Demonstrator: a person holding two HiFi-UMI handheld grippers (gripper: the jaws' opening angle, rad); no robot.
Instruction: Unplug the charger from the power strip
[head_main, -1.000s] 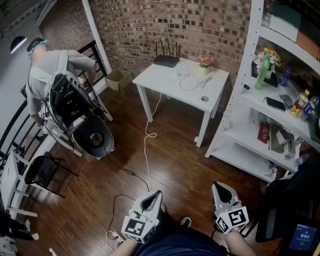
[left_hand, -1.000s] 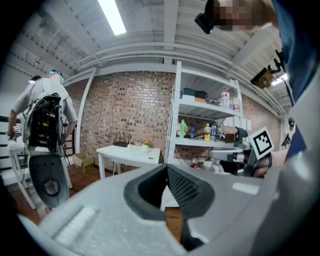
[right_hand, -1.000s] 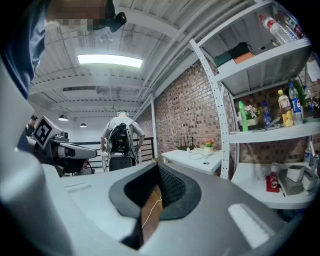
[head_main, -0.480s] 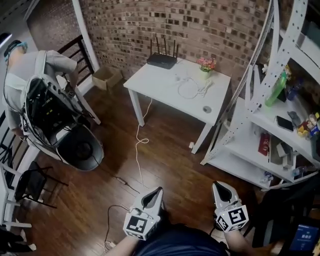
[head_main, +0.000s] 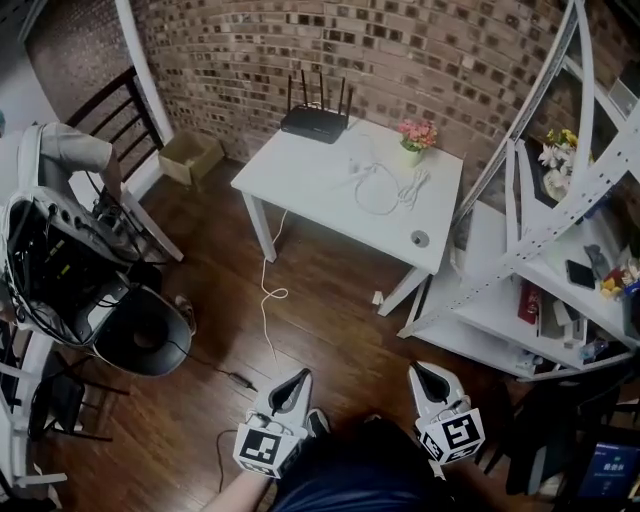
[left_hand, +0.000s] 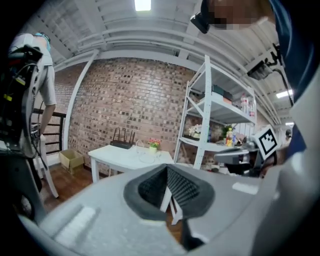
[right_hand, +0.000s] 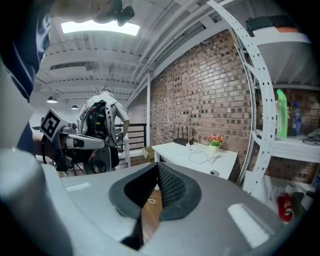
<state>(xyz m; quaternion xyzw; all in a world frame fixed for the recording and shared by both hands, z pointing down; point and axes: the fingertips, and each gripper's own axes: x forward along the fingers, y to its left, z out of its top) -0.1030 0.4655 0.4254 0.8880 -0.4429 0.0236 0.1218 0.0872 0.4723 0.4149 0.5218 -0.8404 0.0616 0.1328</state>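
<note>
As a person held a pair of tongs in each hand low over the dark wooden floor (head_main: 330, 310), the left tongs (head_main: 297, 380) and the right tongs (head_main: 421, 373) were both pinched fully together, with nothing between them. Both pointed toward a white worktop (head_main: 310, 180) that stood far ahead against the brick wall (head_main: 420, 50), well apart from either pair. On its far right part, near a small pot of pink flowers (head_main: 417, 135), lay a loop of white cable (head_main: 377, 187). Just right of the loop was what appeared to be the power strip (head_main: 413, 184). The charger itself was too small to tell apart from that white tangle. A black router (head_main: 313, 122) with upright antennas sat at the worktop's far left corner, and a small round object (head_main: 420, 238) lay by its near right edge. A white cord (head_main: 266, 290) hung from the worktop's left side and curled across the floor. A cardboard box (head_main: 190, 155) sat by the wall at far left. White shelving (head_main: 560, 212) loaded with bottles and boxes rose on the right. Another person (head_main: 70, 150) stood at the left beside a cable-laden rig (head_main: 50, 260).
</note>
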